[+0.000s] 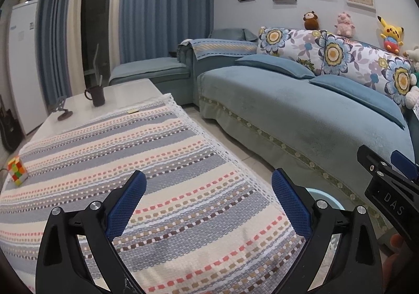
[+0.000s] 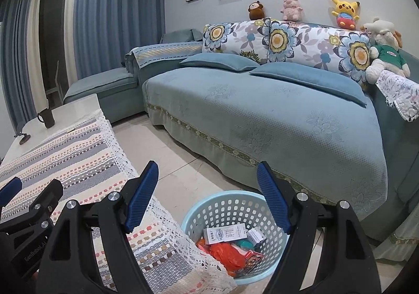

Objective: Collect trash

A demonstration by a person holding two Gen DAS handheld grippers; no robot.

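Observation:
A light blue perforated basket [image 2: 209,205] stands on the floor between the table and the sofa. Inside it lie a white box [image 2: 225,233], orange plastic [image 2: 225,254] and other wrappers. My right gripper [image 2: 208,176] hangs open above the basket's near rim, nothing between its blue pads. My left gripper [image 1: 208,184] is open over the striped tablecloth [image 1: 117,158], empty as well. In the left wrist view the basket's rim [image 1: 324,196] peeks out behind the right finger, and the right gripper [image 1: 390,181] shows at the right edge. The left gripper [image 2: 26,202] appears at the lower left of the right wrist view.
A dark mug [image 1: 95,95], a small stand [image 1: 62,111] and a pale slip [image 1: 132,111] sit at the table's far end. A colour cube [image 1: 17,171] lies at its left edge. A blue sofa [image 2: 262,116] with cushions and plush toys [image 2: 343,12] borders the tiled floor [image 2: 178,163].

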